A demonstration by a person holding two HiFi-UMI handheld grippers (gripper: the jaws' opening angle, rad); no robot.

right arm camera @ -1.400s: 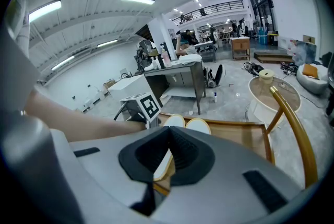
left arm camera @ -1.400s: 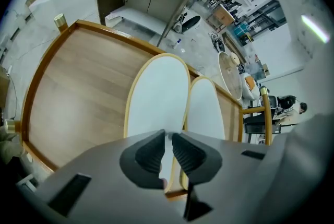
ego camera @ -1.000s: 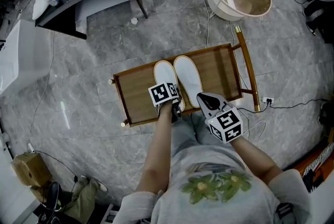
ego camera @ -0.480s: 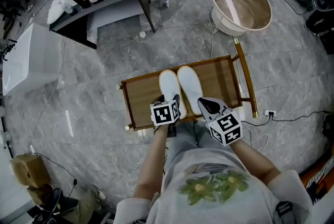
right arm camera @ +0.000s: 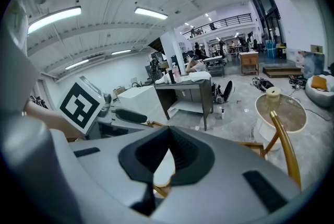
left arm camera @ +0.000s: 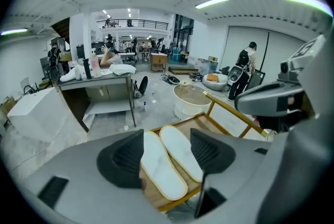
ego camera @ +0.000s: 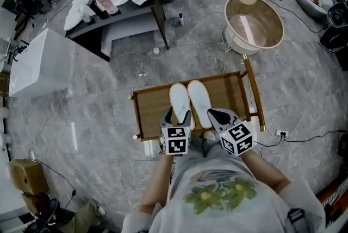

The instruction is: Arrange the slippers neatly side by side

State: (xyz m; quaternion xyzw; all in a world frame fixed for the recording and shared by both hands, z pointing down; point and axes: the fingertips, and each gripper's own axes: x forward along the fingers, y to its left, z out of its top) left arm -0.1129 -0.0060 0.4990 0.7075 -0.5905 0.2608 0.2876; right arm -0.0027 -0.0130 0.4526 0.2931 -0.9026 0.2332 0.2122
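Observation:
Two white slippers with tan edging lie side by side, soles up, on a low wooden rack [ego camera: 152, 112]: the left slipper [ego camera: 179, 102] [left arm camera: 159, 168] and the right slipper [ego camera: 199, 100] [left arm camera: 182, 151]. They run parallel, with a thin gap between them. My left gripper [ego camera: 177, 118] [left arm camera: 166, 157] hangs open just behind the left slipper's heel and holds nothing. My right gripper [ego camera: 217, 116] [right arm camera: 168, 134] is shut and empty, by the right slipper's heel. A bit of a white slipper [right arm camera: 160, 171] shows below its closed tips.
The rack has a brass rail [ego camera: 253, 93] along its right side. A round beige tub [ego camera: 254, 23] stands beyond it, a dark desk [ego camera: 128, 4] at the back left, and a white box [ego camera: 38, 63] to the left. A cable and plug [ego camera: 280, 133] lie on the grey floor at the right.
My left gripper has drawn back from over the left slipper's heel to the rack's near edge and its jaws have spread. The head view has shifted, and the right gripper has barely moved.

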